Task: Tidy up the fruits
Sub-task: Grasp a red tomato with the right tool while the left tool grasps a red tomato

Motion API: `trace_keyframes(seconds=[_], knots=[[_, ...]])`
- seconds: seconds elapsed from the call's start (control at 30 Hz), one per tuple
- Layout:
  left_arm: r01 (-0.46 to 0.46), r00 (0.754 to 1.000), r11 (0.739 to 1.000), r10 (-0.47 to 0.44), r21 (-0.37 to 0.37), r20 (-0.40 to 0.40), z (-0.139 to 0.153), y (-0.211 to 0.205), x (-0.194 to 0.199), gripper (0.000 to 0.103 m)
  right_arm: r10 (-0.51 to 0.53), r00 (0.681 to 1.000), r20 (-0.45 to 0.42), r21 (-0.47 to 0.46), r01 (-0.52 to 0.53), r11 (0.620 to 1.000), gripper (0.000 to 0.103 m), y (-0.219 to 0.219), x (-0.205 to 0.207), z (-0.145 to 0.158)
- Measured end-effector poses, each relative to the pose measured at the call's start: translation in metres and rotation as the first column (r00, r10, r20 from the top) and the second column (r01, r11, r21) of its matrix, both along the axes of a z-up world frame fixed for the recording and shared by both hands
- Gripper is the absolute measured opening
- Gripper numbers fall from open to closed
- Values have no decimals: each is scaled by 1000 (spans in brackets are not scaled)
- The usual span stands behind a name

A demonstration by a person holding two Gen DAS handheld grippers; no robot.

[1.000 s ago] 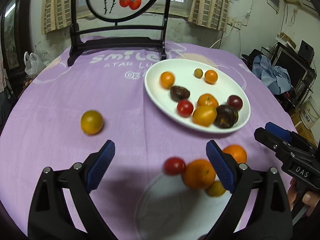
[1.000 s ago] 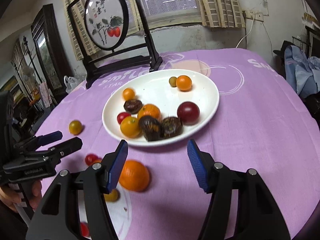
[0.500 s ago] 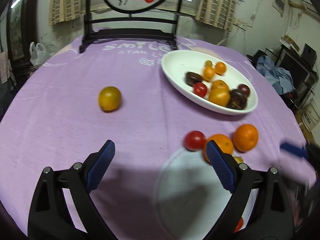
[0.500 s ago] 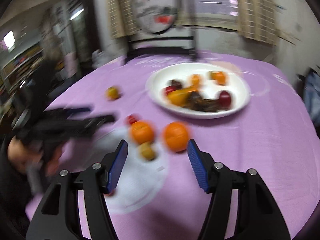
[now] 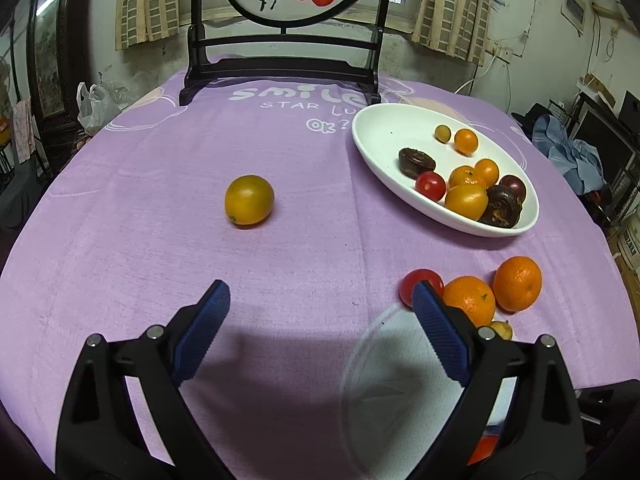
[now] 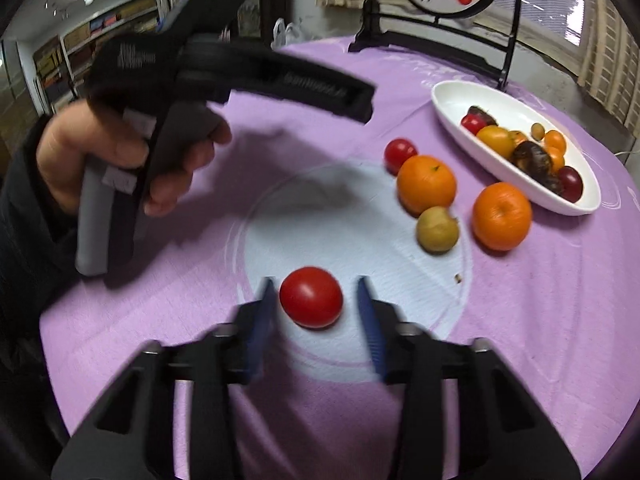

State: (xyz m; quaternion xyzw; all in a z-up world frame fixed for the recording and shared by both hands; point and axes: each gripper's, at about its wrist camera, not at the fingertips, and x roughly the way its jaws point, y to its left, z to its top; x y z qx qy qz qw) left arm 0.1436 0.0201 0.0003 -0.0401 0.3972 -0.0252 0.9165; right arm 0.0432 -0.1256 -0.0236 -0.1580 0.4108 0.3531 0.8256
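Observation:
A red tomato (image 6: 311,297) lies on a pale round print (image 6: 344,216) of the purple cloth. My right gripper (image 6: 316,283) is down around it, jaws closing, with the tomato between the pads and a thin gap showing on each side. Beyond it lie a greenish fruit (image 6: 437,229), two oranges (image 6: 426,184) (image 6: 501,216) and a small red tomato (image 6: 400,151). The white plate (image 6: 452,100) holds several fruits. My left gripper (image 5: 320,296) hovers open over bare cloth, with a yellow-orange fruit (image 5: 249,200) lying alone ahead of it.
A dark wooden stand with a round painted screen (image 5: 288,68) stands at the table's far side. A hand (image 6: 92,148) holds the left gripper above the cloth left of the red tomato. The table edge drops off at the right, with clutter (image 5: 572,156) beyond it.
The right gripper swung left and down onto the lone red tomato, and its jaws narrowed around it. The left gripper shifted slightly towards the yellow-orange fruit and stayed open.

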Motion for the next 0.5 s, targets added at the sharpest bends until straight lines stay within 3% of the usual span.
trace_keyframes(seconds=[0.17,0.33,0.4,0.5], knots=[[11,1000,1000,-11,2,-7,-3,-2,0,94,-171,985,-9,92,171,981,30,-35,21,14],[35,999,999,-35,9,-11,-5,-8,-1,94,-420,907,-27,108,420,901,30,-80,47,15],[56,998,998,-56,16,-14,-7,-14,-3,94,-462,887,-22,114,461,880,30,-87,51,15],[88,996,995,-88,41,-5,-9,-23,-5,94,-471,882,-16,130,469,874,30,-89,50,18]])
